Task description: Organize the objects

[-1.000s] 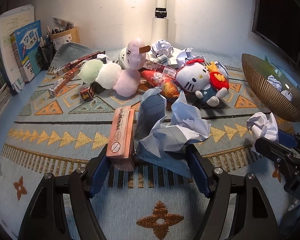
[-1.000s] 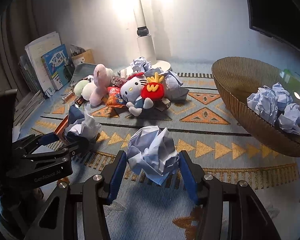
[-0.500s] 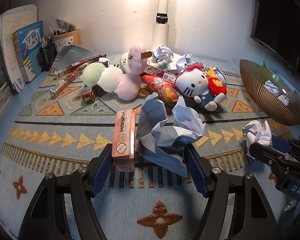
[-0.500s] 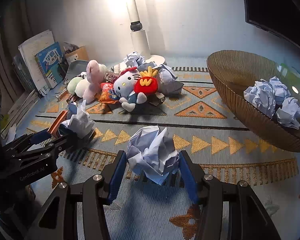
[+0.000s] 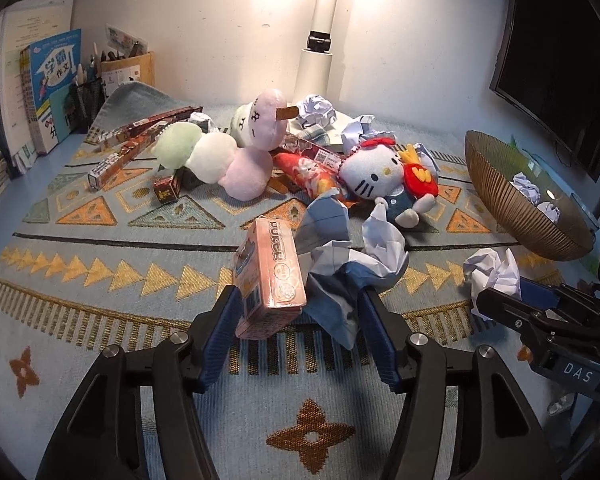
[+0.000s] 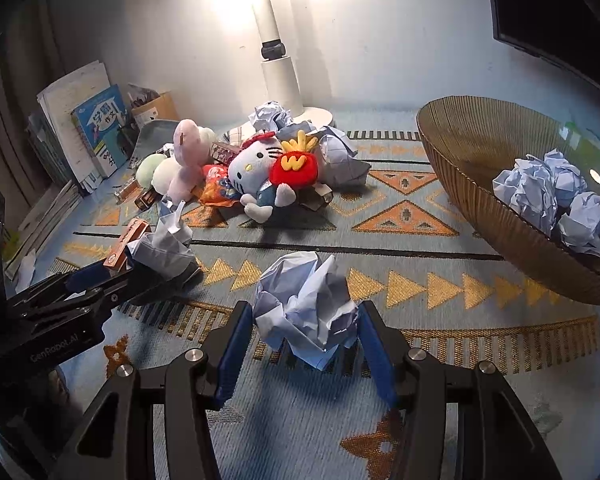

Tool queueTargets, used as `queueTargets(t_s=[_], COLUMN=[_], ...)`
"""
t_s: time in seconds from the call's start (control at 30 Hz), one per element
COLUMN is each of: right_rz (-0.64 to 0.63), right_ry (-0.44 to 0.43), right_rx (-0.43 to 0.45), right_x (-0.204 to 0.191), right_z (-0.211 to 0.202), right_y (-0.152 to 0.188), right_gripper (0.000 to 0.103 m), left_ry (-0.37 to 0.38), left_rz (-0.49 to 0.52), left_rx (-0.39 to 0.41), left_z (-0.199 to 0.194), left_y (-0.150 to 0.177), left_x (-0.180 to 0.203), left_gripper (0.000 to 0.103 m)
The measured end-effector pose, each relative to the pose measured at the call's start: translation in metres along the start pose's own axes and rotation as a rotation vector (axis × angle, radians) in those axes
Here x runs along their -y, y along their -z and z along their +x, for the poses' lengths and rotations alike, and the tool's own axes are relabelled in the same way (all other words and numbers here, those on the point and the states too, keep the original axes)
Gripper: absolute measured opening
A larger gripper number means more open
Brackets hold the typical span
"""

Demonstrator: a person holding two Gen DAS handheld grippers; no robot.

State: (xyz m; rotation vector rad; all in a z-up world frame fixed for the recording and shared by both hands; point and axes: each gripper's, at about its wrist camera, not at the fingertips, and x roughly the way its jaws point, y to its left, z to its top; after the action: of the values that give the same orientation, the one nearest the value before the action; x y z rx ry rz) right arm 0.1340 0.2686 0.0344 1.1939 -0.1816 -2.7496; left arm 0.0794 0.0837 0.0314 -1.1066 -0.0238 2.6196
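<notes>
Left wrist view shows the left gripper (image 5: 300, 316), just closing, pinching a paper wad (image 5: 342, 276) and pink box (image 5: 270, 276) together above the rug (image 5: 100, 276), while the right gripper (image 6: 300, 344) clasps a paper ball (image 6: 306, 308); next, I'd guess, both go to the bowl (image 6: 480, 152).

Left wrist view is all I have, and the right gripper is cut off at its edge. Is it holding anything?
Observer: Yes. In the right wrist view, the right gripper has both pads against a crumpled paper ball.
Operator: Is that ball resting on the rug?
Observer: It looks lifted clear of the rug, with its shadow underneath, though I can't be sure.
Operator: How full is the bowl? I mostly see its outer wall.
Observer: The bowl holds about three paper balls, bunched against its far-right side.
</notes>
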Motion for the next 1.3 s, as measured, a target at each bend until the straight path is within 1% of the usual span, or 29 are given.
queueTargets(t_s=[0.03, 0.07, 0.1, 0.13, 0.2, 0.27, 0.33, 0.37, 0.43, 0.5, 0.53, 0.6, 0.63, 0.67, 0.7, 0.73, 0.8, 0.83, 0.87, 0.9, 1.0, 1.1, 1.17, 1.2, 1.3], right_rz=[0.004, 0.010, 0.014, 0.019, 0.022, 0.018, 0.015, 0.014, 0.020, 0.029, 0.035, 0.046, 0.048, 0.041, 0.027, 0.014, -0.016, -0.026, -0.031, -0.033, -0.029, -0.020, -0.014, -0.013, -0.015], right_ry=[-0.003, -0.005, -0.008, -0.011, -0.018, -0.029, -0.026, -0.028, -0.027, -0.029, -0.027, -0.011, -0.005, -0.008, -0.012, 0.005, -0.003, -0.004, -0.012, -0.019, -0.025, -0.022, -0.023, -0.023, -0.013], right_rx=[-0.001, -0.001, 0.003, 0.010, 0.022, 0.021, 0.014, 0.012, 0.004, -0.011, -0.021, -0.056, -0.073, -0.082, -0.092, -0.087, -0.090, -0.086, -0.081, -0.075, -0.071, -0.081, -0.088, -0.090, -0.090], right_x=[0.001, 0.002, 0.002, 0.003, 0.004, 0.003, 0.002, 0.002, 0.003, 0.005, 0.006, 0.008, 0.008, 0.007, 0.005, 0.002, -0.003, -0.005, -0.006, -0.006, -0.005, -0.004, -0.003, -0.002, -0.003], right_z=[0.000, 0.000, -0.001, -0.003, -0.006, -0.006, -0.004, -0.004, -0.002, 0.001, 0.004, 0.012, 0.016, 0.018, 0.021, 0.020, 0.021, 0.020, 0.019, 0.017, 0.015, 0.017, 0.019, 0.019, 0.020], right_y=[0.000, -0.001, -0.001, -0.001, -0.001, -0.002, -0.001, -0.001, -0.001, -0.001, -0.002, -0.004, -0.005, -0.006, -0.006, -0.006, -0.005, -0.004, -0.004, -0.004, -0.004, -0.004, -0.004, -0.004, -0.005], right_gripper=[0.062, 0.069, 0.082, 0.090, 0.090, 0.090, 0.090, 0.090, 0.090, 0.090, 0.090, 0.090, 0.088, 0.081, 0.063, 0.060, 0.052, 0.052, 0.052, 0.052, 0.052, 0.052, 0.052, 0.052, 0.052], left_ry=[0.002, 0.010, 0.019, 0.026, 0.027, 0.010, 0.005, -0.008, -0.016, -0.017, -0.019, -0.034, -0.023, -0.009, 0.004, 0.027, 0.116, 0.155, 0.177, 0.176, 0.100, 0.104, 0.091, 0.083, 0.057], left_rz=[0.002, 0.005, 0.010, 0.020, 0.047, 0.064, 0.076, 0.081, 0.066, 0.056, 0.068, 0.097, 0.096, 0.087, 0.073, 0.048, -0.016, -0.045, -0.062, -0.062, -0.057, -0.096, -0.097, -0.091, -0.075], left_rx=[-0.002, -0.009, -0.019, -0.026, -0.027, -0.027, -0.059, -0.074, -0.073, -0.083, -0.085, -0.082, -0.071, -0.063, -0.059, -0.059, -0.061, -0.061, -0.070, -0.077, -0.060, -0.061, -0.057, -0.062, -0.059], left_z=[0.000, 0.001, 0.003, 0.004, 0.004, 0.004, 0.011, 0.014, 0.020, 0.028, 0.031, 0.031, 0.029, 0.026, 0.024, 0.021, 0.014, 0.010, 0.007, 0.004, -0.004, -0.002, 0.002, 0.004, 0.006], left_y=[0.000, 0.000, 0.000, 0.001, 0.001, 0.001, -0.003, -0.007, -0.015, -0.019, -0.019, -0.017, -0.017, -0.016, -0.017, -0.018, -0.019, -0.018, -0.017, -0.015, -0.010, -0.011, -0.013, -0.013, -0.013], left_x=[0.001, 0.001, 0.003, 0.005, 0.010, 0.013, 0.015, 0.016, 0.016, 0.018, 0.021, 0.025, 0.024, 0.022, 0.018, 0.011, -0.006, -0.015, -0.024, -0.032, -0.050, -0.061, -0.059, -0.058, -0.054], left_gripper=[0.062, 0.068, 0.080, 0.086, 0.086, 0.086, 0.086, 0.086, 0.087, 0.096, 0.100, 0.100, 0.100, 0.100, 0.100, 0.100, 0.100, 0.100, 0.100, 0.100, 0.100, 0.098, 0.093, 0.092, 0.081])
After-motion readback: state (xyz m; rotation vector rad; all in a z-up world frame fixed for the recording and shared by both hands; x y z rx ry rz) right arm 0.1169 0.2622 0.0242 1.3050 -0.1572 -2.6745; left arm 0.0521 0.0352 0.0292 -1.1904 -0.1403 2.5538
